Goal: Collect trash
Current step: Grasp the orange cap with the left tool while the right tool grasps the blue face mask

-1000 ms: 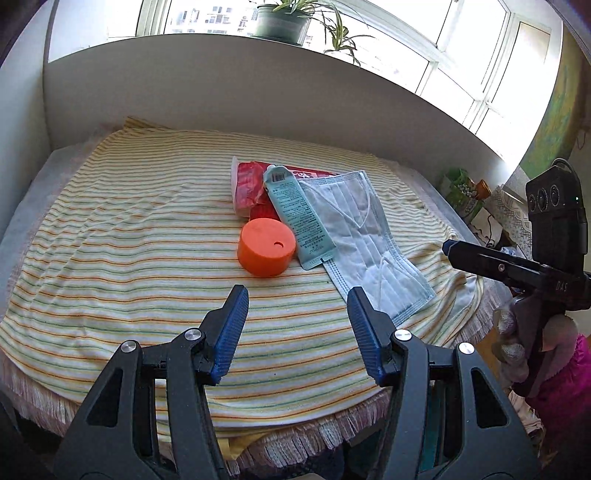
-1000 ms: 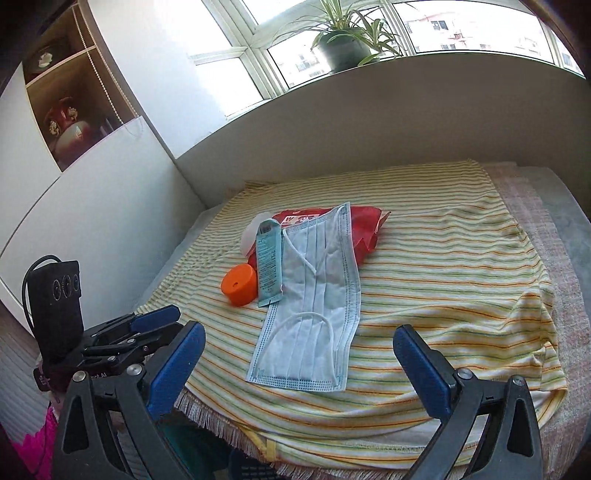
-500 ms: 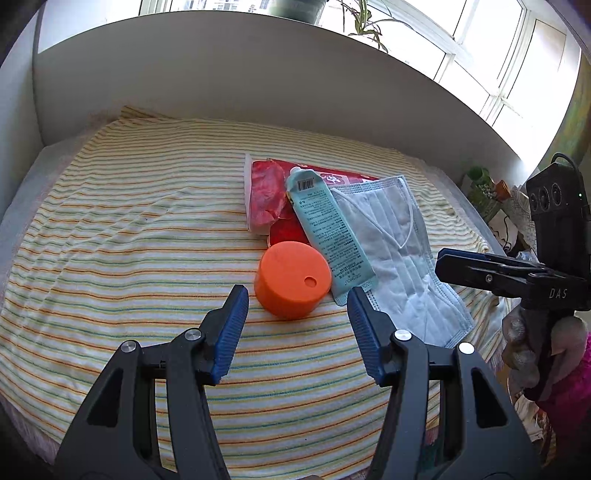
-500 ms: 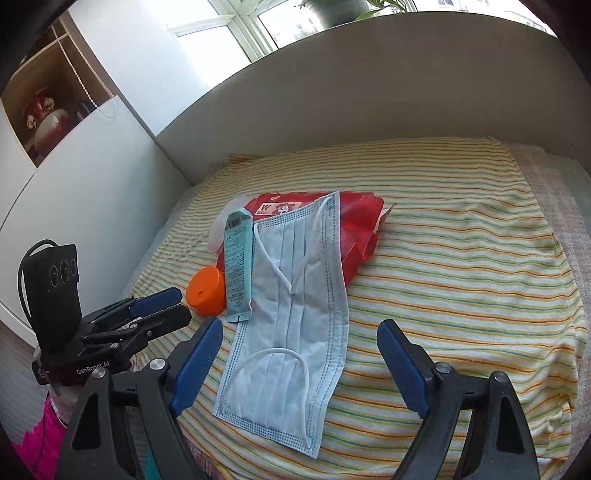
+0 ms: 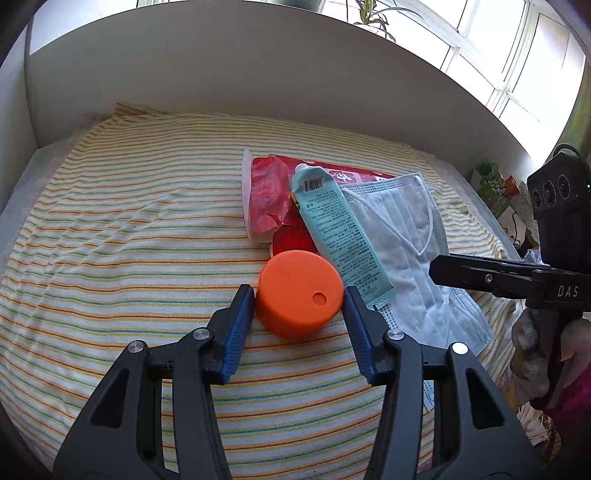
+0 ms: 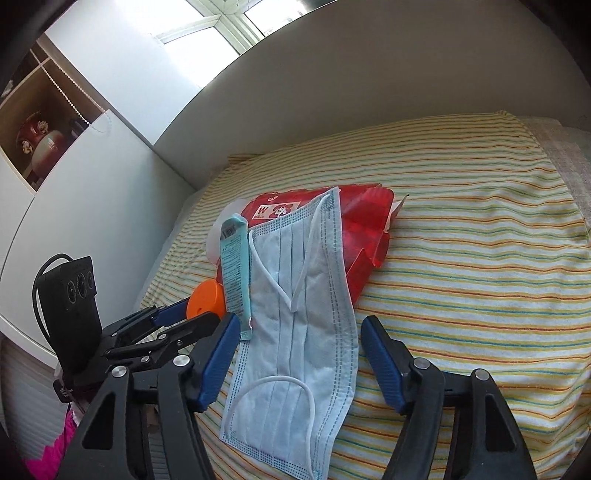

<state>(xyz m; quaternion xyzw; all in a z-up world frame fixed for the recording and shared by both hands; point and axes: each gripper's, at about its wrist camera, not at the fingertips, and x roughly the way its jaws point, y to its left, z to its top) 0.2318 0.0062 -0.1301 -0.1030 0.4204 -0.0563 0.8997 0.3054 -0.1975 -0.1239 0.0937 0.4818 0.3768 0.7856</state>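
Observation:
An orange lid (image 5: 300, 292) lies on the striped cloth (image 5: 129, 229). My left gripper (image 5: 299, 308) is open with its blue fingers on either side of the lid, close to it. Behind the lid lie a red wrapper (image 5: 267, 197), a teal tube (image 5: 338, 230) and a blue face mask (image 5: 410, 251). In the right wrist view my right gripper (image 6: 295, 354) is open and straddles the near half of the mask (image 6: 299, 317). The lid (image 6: 205, 302), tube (image 6: 234, 264) and red wrapper (image 6: 364, 229) show there too.
A grey backboard (image 5: 221, 74) runs behind the cloth, with a potted plant (image 5: 369, 14) on the sill above. A white cabinet (image 6: 74, 206) stands to the left. The cloth's fringed front edge lies just under both grippers.
Both grippers have moved forward and down toward the trash. The left one now brackets the orange lid; the right one now straddles the mask. Both stayed open.

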